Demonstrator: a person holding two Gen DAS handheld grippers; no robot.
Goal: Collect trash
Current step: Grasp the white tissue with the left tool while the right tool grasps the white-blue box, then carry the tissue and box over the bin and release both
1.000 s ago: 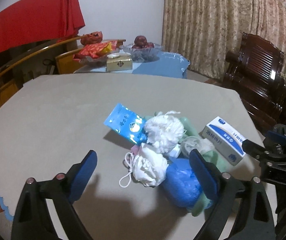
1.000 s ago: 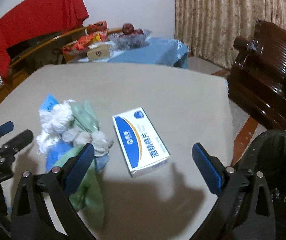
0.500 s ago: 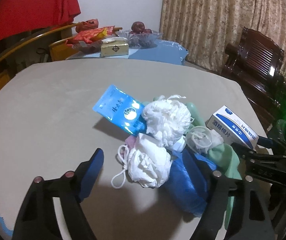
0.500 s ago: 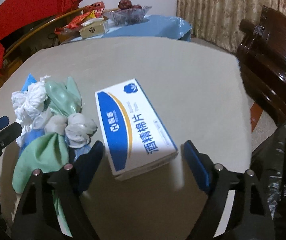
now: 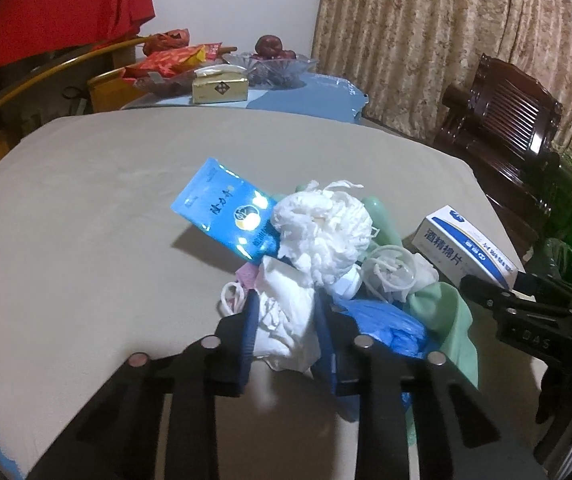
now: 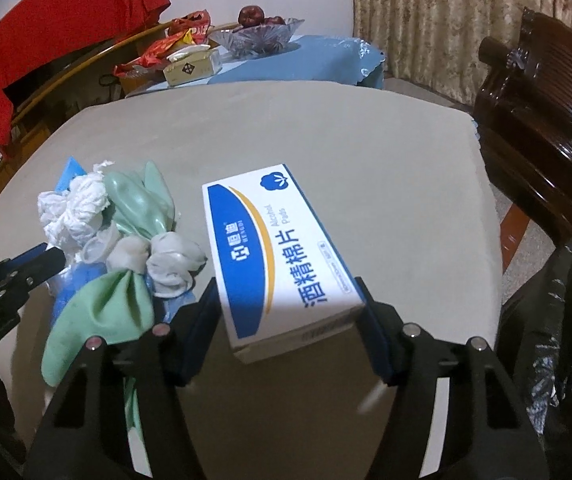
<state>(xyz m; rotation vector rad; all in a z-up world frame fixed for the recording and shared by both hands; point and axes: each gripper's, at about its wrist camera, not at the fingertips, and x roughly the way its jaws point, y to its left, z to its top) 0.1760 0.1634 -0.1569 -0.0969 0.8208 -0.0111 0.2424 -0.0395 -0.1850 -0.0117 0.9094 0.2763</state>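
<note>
A trash pile lies on the beige table [image 5: 86, 240]: a blue packet [image 5: 226, 216], a white tissue ball [image 5: 322, 228], a crumpled white face mask [image 5: 282, 292], a blue glove [image 5: 382, 324] and a green glove [image 5: 446, 312]. My left gripper [image 5: 286, 320] is closing, both pads pressing the mask. Right of the pile lies a white and blue alcohol pad box [image 6: 274, 248]. My right gripper [image 6: 290, 316] is closing too, its pads against the near end of the box. Each view shows the other gripper at its edge.
A black trash bag [image 6: 558, 320] hangs open beyond the table's right edge. A dark wooden chair [image 6: 546, 92] stands behind it. A side table with a blue cloth [image 6: 306, 60] carries a fruit bowl, a tissue box and snack packets at the back.
Both grippers came down toward the table and their jaws narrowed. The left now grips the white mask, and the right now clasps the box end.
</note>
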